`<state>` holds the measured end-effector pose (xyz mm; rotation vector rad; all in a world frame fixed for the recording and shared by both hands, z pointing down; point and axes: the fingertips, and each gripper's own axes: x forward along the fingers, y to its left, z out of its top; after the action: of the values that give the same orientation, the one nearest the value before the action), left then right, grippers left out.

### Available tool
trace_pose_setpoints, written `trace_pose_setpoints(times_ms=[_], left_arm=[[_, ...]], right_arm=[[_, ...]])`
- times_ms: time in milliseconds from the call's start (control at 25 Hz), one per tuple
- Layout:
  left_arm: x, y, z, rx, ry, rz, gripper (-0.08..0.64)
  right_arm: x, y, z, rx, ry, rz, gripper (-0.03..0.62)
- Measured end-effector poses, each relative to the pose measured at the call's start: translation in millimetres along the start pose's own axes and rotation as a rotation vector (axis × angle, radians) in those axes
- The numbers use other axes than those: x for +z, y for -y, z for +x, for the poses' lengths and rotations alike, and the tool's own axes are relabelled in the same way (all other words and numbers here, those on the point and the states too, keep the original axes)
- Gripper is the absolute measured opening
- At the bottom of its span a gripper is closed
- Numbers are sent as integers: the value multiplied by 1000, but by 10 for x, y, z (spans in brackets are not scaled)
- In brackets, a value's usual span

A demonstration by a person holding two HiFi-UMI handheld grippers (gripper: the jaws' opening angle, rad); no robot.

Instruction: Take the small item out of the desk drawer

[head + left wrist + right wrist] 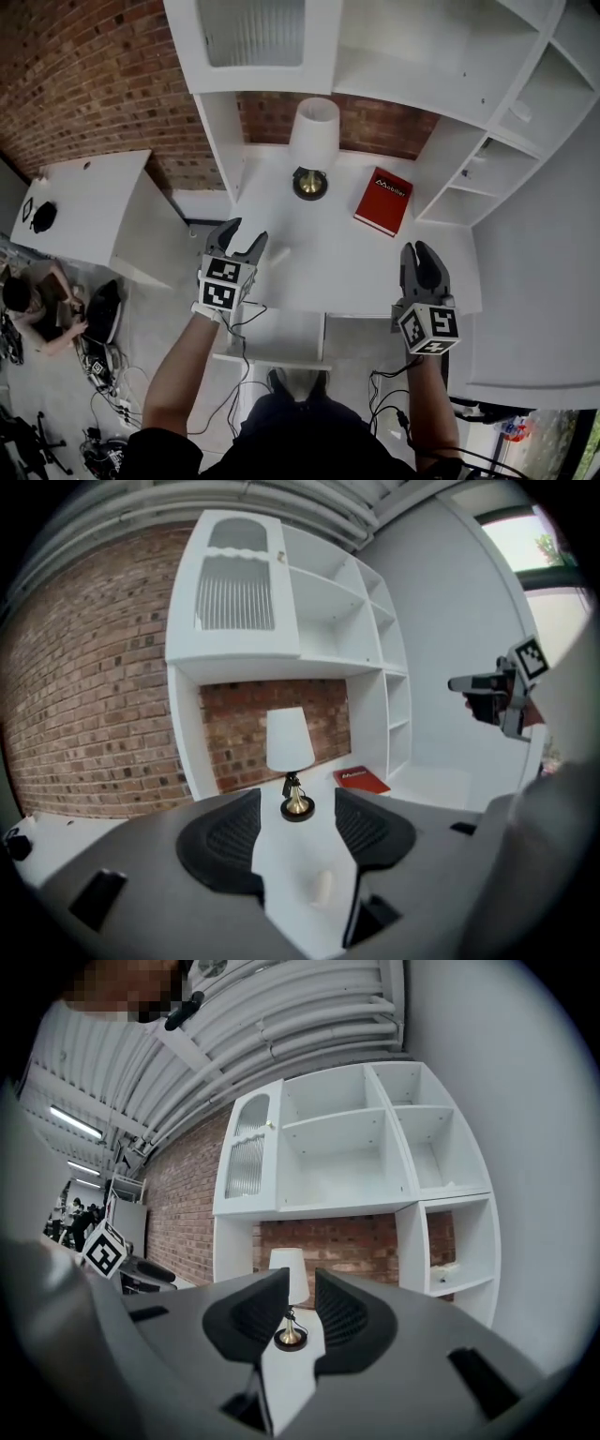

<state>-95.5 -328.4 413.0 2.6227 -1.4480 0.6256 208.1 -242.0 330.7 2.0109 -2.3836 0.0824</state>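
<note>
A small pale cylinder [322,885] lies on the white desk top [347,272], seen faintly in the head view as the small item [282,253] just right of my left gripper. My left gripper [246,234] hangs above the desk's front left part, jaws wide apart and empty [297,808]. Below the desk's front edge the drawer [272,359] stands pulled out. My right gripper [420,251] is held over the front right of the desk, pointing level at the shelves, its pads [347,1312] a narrow gap apart with nothing between them.
A white-shaded lamp [312,141] on a brass foot and a red book [382,201] sit at the back of the desk, under white shelving [487,103]. A second white table [84,202] stands at left. A person [33,305] and cables are on the floor.
</note>
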Motion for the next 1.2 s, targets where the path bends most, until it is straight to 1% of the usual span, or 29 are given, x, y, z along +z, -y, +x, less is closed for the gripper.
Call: trace_pose_setpoints(times_ms=[240,400,520,760,920,1200], left_arm=[[565,-122,-702,74,166,-60,236],[805,-154,-1097,118,247,-85,236],[963,-133,-1339,124,294,-81,236],[1371,-138,-1820,153,406,-58,236],[1547,-109,-2034,172,459,-40,235],[1561,-174,-2228,199,489,-90,235]], right_arm=[[258,-322,-5,66,45,-28,100],[443,-479,-18,78,89,-49,93],[585,-575,-37,82,122,-62,82],[878,-753,-130,114,177,-54,72],[1039,-816,-204,129,202,-63,74],[1201,-930,-252,152,214,-97,74]])
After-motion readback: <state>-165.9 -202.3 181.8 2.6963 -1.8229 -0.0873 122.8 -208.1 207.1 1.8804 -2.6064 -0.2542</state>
